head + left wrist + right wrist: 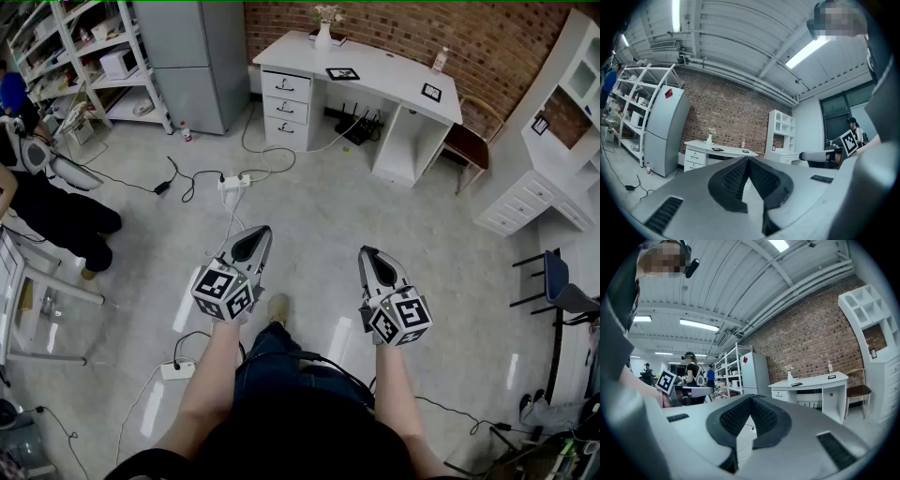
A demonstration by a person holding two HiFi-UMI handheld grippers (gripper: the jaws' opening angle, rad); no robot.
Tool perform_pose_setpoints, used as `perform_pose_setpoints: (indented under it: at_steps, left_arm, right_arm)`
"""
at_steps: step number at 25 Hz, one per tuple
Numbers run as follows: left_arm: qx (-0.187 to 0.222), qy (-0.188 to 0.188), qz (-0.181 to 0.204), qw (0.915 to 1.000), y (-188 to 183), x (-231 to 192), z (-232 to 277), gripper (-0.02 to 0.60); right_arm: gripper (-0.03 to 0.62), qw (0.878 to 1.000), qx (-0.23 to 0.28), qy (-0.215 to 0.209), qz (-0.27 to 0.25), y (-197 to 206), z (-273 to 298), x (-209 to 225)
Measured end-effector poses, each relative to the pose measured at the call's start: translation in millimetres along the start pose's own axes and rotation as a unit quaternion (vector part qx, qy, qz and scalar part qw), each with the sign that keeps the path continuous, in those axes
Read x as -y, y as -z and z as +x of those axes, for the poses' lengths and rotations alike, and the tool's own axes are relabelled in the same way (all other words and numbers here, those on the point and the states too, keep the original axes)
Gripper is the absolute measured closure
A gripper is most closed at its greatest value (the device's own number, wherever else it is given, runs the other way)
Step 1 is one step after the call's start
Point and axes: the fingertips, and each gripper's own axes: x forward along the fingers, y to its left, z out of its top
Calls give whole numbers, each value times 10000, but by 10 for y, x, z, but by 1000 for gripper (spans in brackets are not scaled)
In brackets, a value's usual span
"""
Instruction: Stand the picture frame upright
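Left gripper [261, 232] and right gripper [366, 253] were closed, empty; picture frame [342, 73] lay flat on desk [394, 70], upper centre, long side left-to-right in the head view.

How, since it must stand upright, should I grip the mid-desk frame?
Probably pinch the frame by its near edge, coming from the front of the desk: it lies flat, so only its thin rim offers a hold, and the vase stands behind it. The left gripper and right gripper are shut; open one first.

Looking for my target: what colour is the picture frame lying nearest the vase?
The picture frame has a black border; the head view shows it best.
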Motion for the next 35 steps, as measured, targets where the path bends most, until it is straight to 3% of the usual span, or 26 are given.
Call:
perform_pose_setpoints:
  at_steps: [17, 24, 35]
  left_arm:
    - [-218, 93, -173, 9996, -195, -1375, 1507, 581]
    - [-164, 311, -122, 9993, -380, -1965, 2110, 581]
    - [-206, 477, -242, 9984, -336, -2538, 2416, 581]
  right_arm:
    - [593, 9991, -186, 316, 213, -60, 1721, 961]
    - [592, 9977, -2, 578, 350, -164, 2423, 1276]
    - [592, 9930, 38, 970, 670, -88, 2929, 1450]
